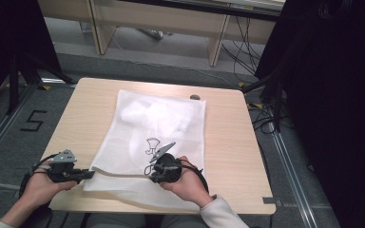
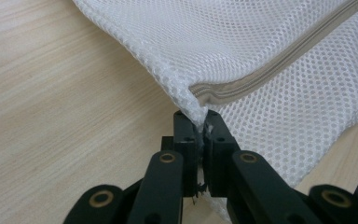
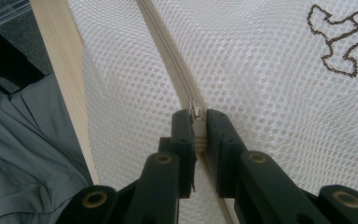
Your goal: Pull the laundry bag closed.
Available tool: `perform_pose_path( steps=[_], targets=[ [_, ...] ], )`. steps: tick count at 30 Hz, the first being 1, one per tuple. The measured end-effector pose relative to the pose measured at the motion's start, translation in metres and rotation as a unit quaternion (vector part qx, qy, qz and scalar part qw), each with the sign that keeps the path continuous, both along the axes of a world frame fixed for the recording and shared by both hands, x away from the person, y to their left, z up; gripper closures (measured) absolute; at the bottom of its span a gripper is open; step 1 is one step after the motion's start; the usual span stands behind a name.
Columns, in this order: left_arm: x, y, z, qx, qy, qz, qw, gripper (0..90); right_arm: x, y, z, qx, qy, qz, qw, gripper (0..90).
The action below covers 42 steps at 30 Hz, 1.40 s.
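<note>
A white mesh laundry bag lies flat on the wooden table, with a small brown outline emblem near its middle. A beige zipper runs along the bag's near edge. My left gripper is shut on the bag's near left corner, where the zipper ends. My right gripper is shut on the metal zipper pull, part way along the zipper. A hand holds each gripper at the table's front edge.
A small dark object lies at the table's far edge, beside the bag's far right corner. Bare wood flanks the bag on both sides. Cables and wooden furniture legs stand on the floor beyond the table. Grey trousers show below the front edge.
</note>
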State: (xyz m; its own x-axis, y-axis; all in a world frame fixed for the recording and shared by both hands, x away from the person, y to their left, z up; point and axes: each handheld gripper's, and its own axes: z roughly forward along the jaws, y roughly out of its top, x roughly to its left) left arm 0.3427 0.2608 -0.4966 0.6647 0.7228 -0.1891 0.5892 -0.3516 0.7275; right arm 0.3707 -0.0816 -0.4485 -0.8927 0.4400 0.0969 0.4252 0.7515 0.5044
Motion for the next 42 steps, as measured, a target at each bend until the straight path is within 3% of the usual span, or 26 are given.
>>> perform_pose_path(
  steps=[2,3,6,7,10,11,14,15,16,17,20,21,33,34,42],
  targets=[
    [0.0,-0.001,0.0,-0.005,-0.001,0.002,1.0,85.0,0.0,-0.001,0.0,0.002,0.002,0.0,1.0,82.3],
    [0.001,0.002,0.001,0.014,0.0,-0.013,0.9998,85.0,0.0,-0.001,0.0,0.003,-0.001,0.001,1.0,82.3],
    [0.001,0.003,0.001,0.016,-0.001,-0.014,0.9998,85.0,0.0,-0.002,0.001,0.002,-0.004,0.0,1.0,82.4],
    [0.0,-0.001,0.0,-0.005,0.001,0.004,1.0,85.0,0.0,-0.002,0.001,0.002,-0.004,0.0,1.0,82.4],
    [0.001,0.002,0.001,0.011,0.0,-0.009,0.9999,85.0,0.001,-0.002,0.0,0.003,0.003,-0.001,1.0,82.4],
    [0.0,-0.001,0.0,-0.005,0.0,0.003,1.0,85.0,0.001,-0.003,0.0,0.003,0.003,0.0,1.0,82.3],
    [0.001,0.003,0.001,0.017,0.0,-0.013,0.9998,85.0,0.0,-0.004,0.002,0.002,0.0,-0.004,1.0,82.3],
    [0.0,-0.001,0.0,-0.005,0.0,0.004,1.0,85.0,0.0,-0.005,0.002,0.003,-0.001,-0.006,1.0,82.3],
    [0.0,-0.001,0.0,-0.004,0.0,0.003,1.0,85.0,0.0,-0.005,0.002,0.002,-0.002,-0.005,1.0,82.4],
    [0.001,0.002,0.001,0.013,-0.001,-0.009,0.9999,85.0,0.0,-0.007,0.001,0.001,0.003,-0.008,1.0,82.3],
    [0.001,0.003,0.001,0.018,0.0,-0.013,0.9998,85.0,0.0,-0.008,0.002,0.002,0.002,-0.007,1.0,82.3],
    [0.0,-0.001,0.0,-0.006,-0.001,0.006,1.0,85.0,-0.001,-0.008,0.002,0.003,0.003,-0.009,1.0,82.3],
    [0.0,0.0,0.001,-0.002,-0.002,0.001,1.0,85.0,0.0,-0.011,0.002,0.008,0.003,-0.012,0.9999,82.3],
    [0.0,0.001,0.002,0.006,0.005,-0.005,1.0,85.0,-0.001,-0.011,0.003,0.005,0.004,-0.012,0.9999,82.3],
    [0.0,-0.001,0.0,-0.005,-0.002,0.002,1.0,85.0,-0.003,-0.012,0.004,0.005,0.008,-0.018,0.9998,82.3]
  ],
)
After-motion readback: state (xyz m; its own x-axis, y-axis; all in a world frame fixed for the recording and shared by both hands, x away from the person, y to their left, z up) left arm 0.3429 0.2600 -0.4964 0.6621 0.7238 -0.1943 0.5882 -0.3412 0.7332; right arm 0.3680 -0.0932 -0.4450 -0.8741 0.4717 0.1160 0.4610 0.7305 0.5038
